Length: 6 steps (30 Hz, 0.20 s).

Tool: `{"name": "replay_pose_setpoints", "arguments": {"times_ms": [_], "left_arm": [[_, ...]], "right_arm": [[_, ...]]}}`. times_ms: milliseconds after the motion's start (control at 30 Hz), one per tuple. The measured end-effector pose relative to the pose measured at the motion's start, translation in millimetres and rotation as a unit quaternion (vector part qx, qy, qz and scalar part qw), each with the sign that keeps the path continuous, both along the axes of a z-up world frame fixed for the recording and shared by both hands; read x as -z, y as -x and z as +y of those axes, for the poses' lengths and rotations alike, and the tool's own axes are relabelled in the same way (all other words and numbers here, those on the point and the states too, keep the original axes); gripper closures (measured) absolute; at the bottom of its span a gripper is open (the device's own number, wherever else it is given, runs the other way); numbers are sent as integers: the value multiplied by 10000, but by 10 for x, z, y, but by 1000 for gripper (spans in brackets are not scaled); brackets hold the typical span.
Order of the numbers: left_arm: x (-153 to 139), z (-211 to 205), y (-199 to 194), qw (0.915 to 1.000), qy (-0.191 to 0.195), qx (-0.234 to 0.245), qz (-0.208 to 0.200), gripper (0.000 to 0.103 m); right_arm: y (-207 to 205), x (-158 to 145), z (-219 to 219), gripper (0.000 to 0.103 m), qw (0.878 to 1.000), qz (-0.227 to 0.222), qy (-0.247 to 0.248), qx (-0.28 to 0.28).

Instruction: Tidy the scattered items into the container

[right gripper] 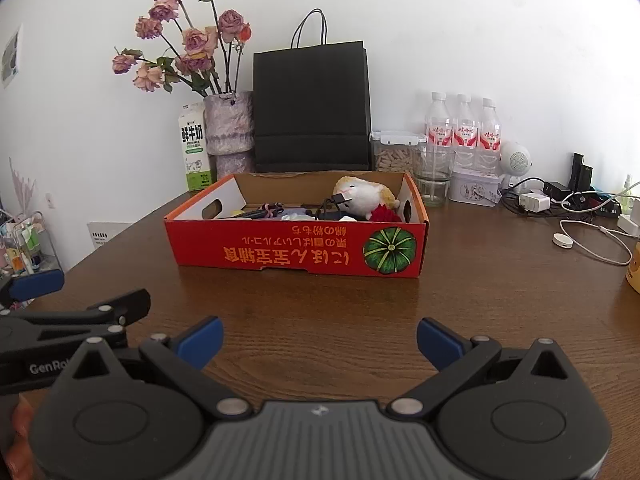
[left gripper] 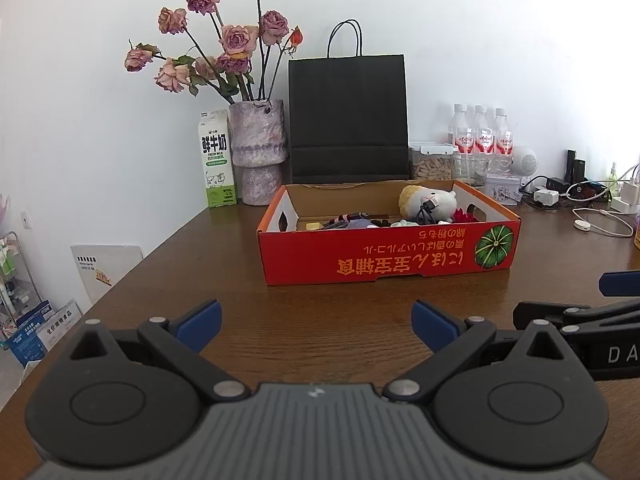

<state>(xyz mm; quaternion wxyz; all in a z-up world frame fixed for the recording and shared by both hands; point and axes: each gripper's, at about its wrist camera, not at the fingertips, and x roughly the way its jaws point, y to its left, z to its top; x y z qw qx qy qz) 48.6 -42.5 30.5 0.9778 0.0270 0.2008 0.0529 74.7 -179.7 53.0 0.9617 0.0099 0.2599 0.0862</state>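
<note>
**A:** Where was the container, and what was in it?

**B:** A shallow red cardboard box [left gripper: 384, 254] with orange lettering and a green pumpkin picture sat in the middle of a dark wooden tabletop [left gripper: 320, 320]. Inside lay a white and yellow plush toy [left gripper: 430, 202] toward the right end, with a black cable [left gripper: 426, 212] draped over it, a red flower-like item [left gripper: 464, 215] in the right corner, and a jumble of small dark objects [left gripper: 352, 221] along the near wall, too small to tell apart.

**A:** And the grippers?

**B:** Both were near the front edge of the tabletop, well apart from the box. The left gripper [left gripper: 316, 324] had its blue-padded fingers spread wide, holding nothing. The right gripper [right gripper: 320, 338] was the same: fingers spread, nothing between them. They sat side by side; each camera caught the edge of the other.

**A:** What stood behind the box?

**B:** Against the white wall, a black paper bag [left gripper: 347, 120] with cord handles stood just behind it. To its left were a mottled purple vase [left gripper: 259, 152] of dried pink roses [left gripper: 224, 40] and a green and white milk carton [left gripper: 216, 158]. To the right stood three water bottles [left gripper: 480, 132] with red labels, a clear lidded container [left gripper: 432, 162], a small tin [left gripper: 502, 188], a white round device [left gripper: 525, 160], and a tangle of chargers and white cables [left gripper: 592, 208].
</note>
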Motion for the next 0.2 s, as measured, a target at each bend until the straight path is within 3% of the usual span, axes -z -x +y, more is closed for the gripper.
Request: {"name": "replay_pose_setpoints", "arguments": {"times_ms": [200], "left_arm": [[7, 29, -13, 9999, 129, -47, -3, 0]], "right_arm": [[-15, 29, 29, 0, 10000, 42, 52, -35]]}}
